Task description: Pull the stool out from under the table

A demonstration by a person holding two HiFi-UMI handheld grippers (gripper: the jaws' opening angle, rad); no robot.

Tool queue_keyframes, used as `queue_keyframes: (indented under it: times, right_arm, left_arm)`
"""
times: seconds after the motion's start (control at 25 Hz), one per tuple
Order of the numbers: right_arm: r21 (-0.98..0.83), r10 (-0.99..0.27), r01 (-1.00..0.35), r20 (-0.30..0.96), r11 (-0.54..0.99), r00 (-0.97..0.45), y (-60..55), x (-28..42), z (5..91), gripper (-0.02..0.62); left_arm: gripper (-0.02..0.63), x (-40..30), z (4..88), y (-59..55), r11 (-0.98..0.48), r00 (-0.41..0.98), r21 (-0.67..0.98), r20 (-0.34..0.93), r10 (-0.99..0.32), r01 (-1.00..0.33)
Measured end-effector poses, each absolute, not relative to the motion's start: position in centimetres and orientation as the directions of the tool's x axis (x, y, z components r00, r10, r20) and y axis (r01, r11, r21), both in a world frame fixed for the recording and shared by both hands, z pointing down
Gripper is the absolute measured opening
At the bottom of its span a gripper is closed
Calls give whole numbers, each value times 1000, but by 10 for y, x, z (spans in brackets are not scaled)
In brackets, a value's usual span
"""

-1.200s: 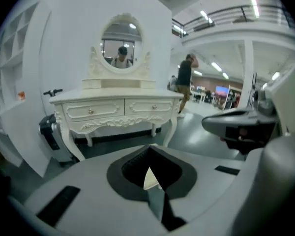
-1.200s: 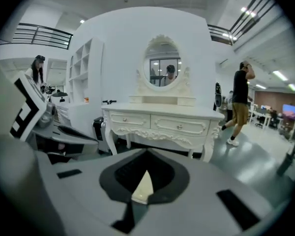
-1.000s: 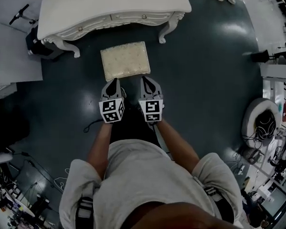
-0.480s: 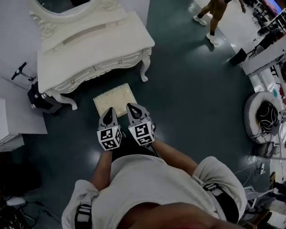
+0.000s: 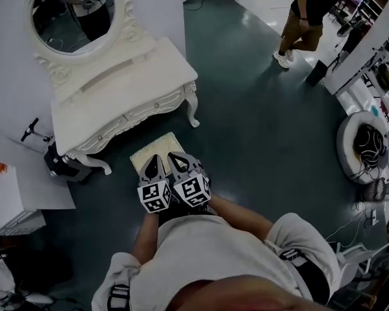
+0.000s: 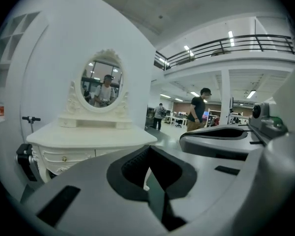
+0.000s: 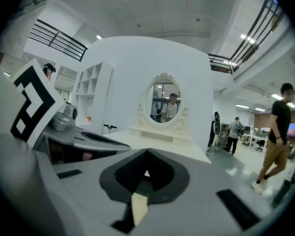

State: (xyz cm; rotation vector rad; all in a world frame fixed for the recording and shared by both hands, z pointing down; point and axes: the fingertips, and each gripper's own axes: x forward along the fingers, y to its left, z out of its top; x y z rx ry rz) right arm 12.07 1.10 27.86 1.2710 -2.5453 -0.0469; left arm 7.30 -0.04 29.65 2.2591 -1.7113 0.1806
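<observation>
Glossy white-painted table (image 5: 117,89), textured cloth-topped stool (image 5: 157,152), shiny floor (image 5: 266,122).

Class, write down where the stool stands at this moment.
In the head view the stool stands on the floor left of centre, just in front of the white dressing table; the left gripper and right gripper overlap its near edge.

1. An oval mirror (image 5: 72,13) in a carved white frame stands in front of a white partition wall (image 5: 157,5); it reflects someone in a light shirt.
2. The floor (image 5: 259,128) is dark green and glossy.
3. A person (image 5: 306,15) in a black top, tan shorts and white shoes stands on it, well apart from the mirror.
4. A black handlebar (image 5: 30,129) sticks out by the wall, above a black base (image 5: 57,164).
5. A round white object (image 5: 358,149) holding black cables lies at the right edge.
6. A balcony railing (image 6: 226,42), black, runs overhead.
7. White open shelves (image 7: 91,90) stand left of the mirror.
</observation>
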Motion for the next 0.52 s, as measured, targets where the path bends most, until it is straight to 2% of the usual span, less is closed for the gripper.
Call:
queue_keyframes:
  times: [0.52]
  right_arm:
    - [139,-850,-847,224,513,-478,1,136,278,14]
  left_arm:
    - [4,76,293,-7,-312,341,148,258,-904,-938]
